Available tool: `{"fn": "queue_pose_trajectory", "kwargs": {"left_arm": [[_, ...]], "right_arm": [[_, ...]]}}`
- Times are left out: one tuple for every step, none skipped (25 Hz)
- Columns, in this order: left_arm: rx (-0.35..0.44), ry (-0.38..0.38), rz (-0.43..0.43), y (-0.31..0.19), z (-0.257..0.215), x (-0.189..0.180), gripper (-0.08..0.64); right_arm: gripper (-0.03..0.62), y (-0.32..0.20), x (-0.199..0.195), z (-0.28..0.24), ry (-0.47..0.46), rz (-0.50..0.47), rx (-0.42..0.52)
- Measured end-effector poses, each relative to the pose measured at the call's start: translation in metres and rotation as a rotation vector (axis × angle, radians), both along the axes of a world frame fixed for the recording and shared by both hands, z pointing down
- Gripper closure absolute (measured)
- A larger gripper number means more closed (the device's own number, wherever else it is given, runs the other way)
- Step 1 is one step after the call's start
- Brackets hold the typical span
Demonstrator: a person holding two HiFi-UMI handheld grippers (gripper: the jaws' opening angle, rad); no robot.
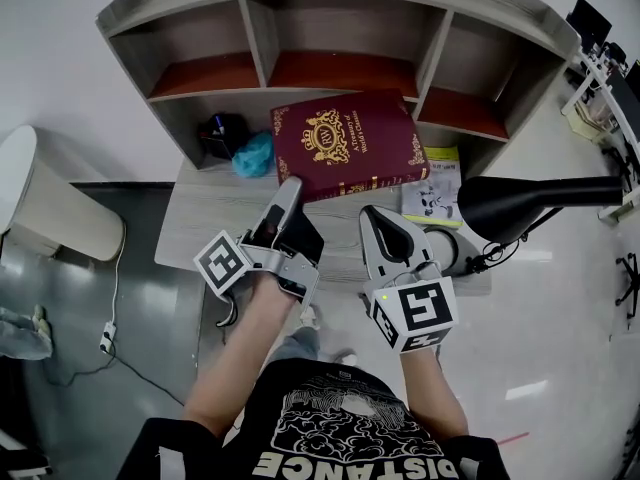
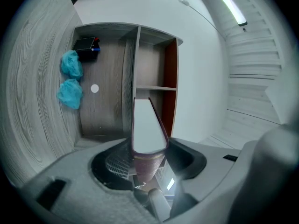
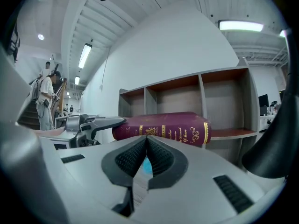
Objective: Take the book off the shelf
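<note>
A thick maroon book with gold print lies flat in the air in front of the wooden shelf, above the desk. My left gripper is shut on its near left corner. In the left gripper view the book's white page edge runs away from between the jaws of that gripper. My right gripper sits just right of it, shut and empty. In the right gripper view the right gripper has its jaws together, with the book's spine beyond them and the left gripper at the left.
A blue cloth and a black item lie on the desk under the shelf. At the right are a small booklet and a black lamp. A white bin stands at the left. People stand far off.
</note>
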State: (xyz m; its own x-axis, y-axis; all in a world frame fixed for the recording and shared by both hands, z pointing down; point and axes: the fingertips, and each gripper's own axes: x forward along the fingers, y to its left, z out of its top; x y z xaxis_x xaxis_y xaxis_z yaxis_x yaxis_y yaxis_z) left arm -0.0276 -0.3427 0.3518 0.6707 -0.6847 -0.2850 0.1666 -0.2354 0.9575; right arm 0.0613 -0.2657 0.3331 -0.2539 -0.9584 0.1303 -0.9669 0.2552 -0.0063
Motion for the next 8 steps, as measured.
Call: {"fn": "queue_pose_trajectory", "kwargs": {"left_arm": [[0.000, 0.001, 0.000, 0.0002, 0.0000, 0.0001, 0.348], [0.001, 0.003, 0.000, 0.0004, -0.0001, 0.0002, 0.348], [0.001, 0.003, 0.000, 0.0005, 0.0001, 0.0003, 0.348], [0.000, 0.002, 0.001, 0.0004, 0.0005, 0.0002, 0.348], [-0.001, 0.001, 0.001, 0.0001, 0.0008, 0.0000, 0.348], [-0.002, 0.001, 0.001, -0.0001, 0.0010, -0.0001, 0.348], [-0.002, 0.001, 0.001, -0.0003, 0.0011, -0.0004, 0.348], [-0.002, 0.000, 0.001, -0.0005, 0.0013, -0.0006, 0.348]], "right_arm": [[0.575, 0.0004, 0.0002, 0.0001, -0.001, 0.000, 0.001], [0.575, 0.0007, 0.0006, 0.0002, -0.005, 0.000, 0.003], [0.575, 0.0009, 0.0009, 0.0003, -0.011, 0.000, 0.004], [0.575, 0.0009, 0.0011, 0.0004, -0.017, 0.000, 0.004], [0.575, 0.0007, 0.0011, 0.0006, -0.020, -0.001, 0.004], [0.575, 0.0005, 0.0010, 0.0010, -0.022, -0.001, 0.004], [0.575, 0.0004, 0.0009, 0.0015, -0.022, -0.001, 0.003], [0.575, 0.0002, 0.0008, 0.0020, -0.023, -0.001, 0.003]]}}
